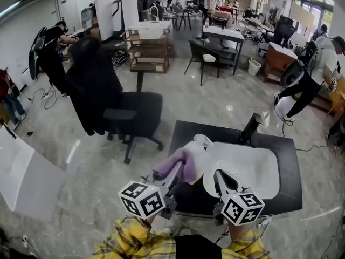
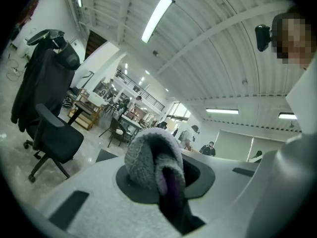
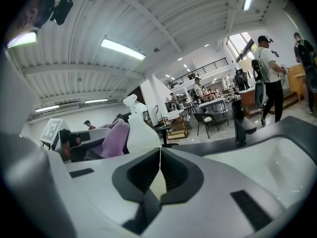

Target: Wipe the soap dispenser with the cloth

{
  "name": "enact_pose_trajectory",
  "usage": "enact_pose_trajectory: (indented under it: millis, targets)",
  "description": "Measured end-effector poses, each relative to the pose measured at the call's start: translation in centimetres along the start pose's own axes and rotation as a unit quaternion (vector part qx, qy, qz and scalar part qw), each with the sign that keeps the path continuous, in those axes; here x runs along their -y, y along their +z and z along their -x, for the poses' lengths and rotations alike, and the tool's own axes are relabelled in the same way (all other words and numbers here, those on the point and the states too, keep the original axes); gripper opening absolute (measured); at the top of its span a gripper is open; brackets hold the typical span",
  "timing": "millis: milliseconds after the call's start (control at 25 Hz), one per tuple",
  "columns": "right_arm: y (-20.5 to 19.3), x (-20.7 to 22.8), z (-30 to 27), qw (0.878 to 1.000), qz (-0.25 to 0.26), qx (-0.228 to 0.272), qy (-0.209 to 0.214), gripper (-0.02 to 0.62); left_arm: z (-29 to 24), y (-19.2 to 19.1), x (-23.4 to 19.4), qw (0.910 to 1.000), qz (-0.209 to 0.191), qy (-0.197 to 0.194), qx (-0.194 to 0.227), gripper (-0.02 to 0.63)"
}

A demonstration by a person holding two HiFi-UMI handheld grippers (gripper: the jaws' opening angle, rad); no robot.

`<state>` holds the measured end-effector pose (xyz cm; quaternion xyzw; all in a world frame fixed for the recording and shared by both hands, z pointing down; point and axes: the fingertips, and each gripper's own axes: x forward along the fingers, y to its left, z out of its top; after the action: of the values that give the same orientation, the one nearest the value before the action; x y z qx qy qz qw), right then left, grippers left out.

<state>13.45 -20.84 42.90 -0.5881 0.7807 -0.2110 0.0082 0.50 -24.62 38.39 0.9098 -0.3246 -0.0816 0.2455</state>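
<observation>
Busy workshop hall, glossy grey floor, black table (image 1: 180, 134) with a white sink (image 1: 253, 169). White soap dispenser (image 1: 200, 151) stands upright just ahead and to the right of the left gripper (image 1: 178, 171), whose 2 jaws pinch a purple cloth (image 1: 171, 165) that appears to touch its side. Left hand is nearer, its gripper about level. Right gripper (image 1: 219, 175) (empty, jaws fully together) tilts slightly downward, with the soap dispenser ahead to its left.
</observation>
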Motion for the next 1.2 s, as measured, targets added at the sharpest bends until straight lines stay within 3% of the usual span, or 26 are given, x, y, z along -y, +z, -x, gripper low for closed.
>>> enact_pose_trajectory:
  millis: [840, 1200]
  targets:
    - [-1.1, 0.8, -1.3, 1.0, -0.011, -0.019, 0.012, 0.006, -0.7, -2.9, -1.6, 0.9997, -0.008, 0.022, -0.005, 0.049]
    - [-2.2, 0.4, -2.5, 0.999, -0.018, -0.033, 0.023, 0.006, -0.6, -6.2, -2.9, 0.9976, -0.002, 0.04, -0.056, 0.049]
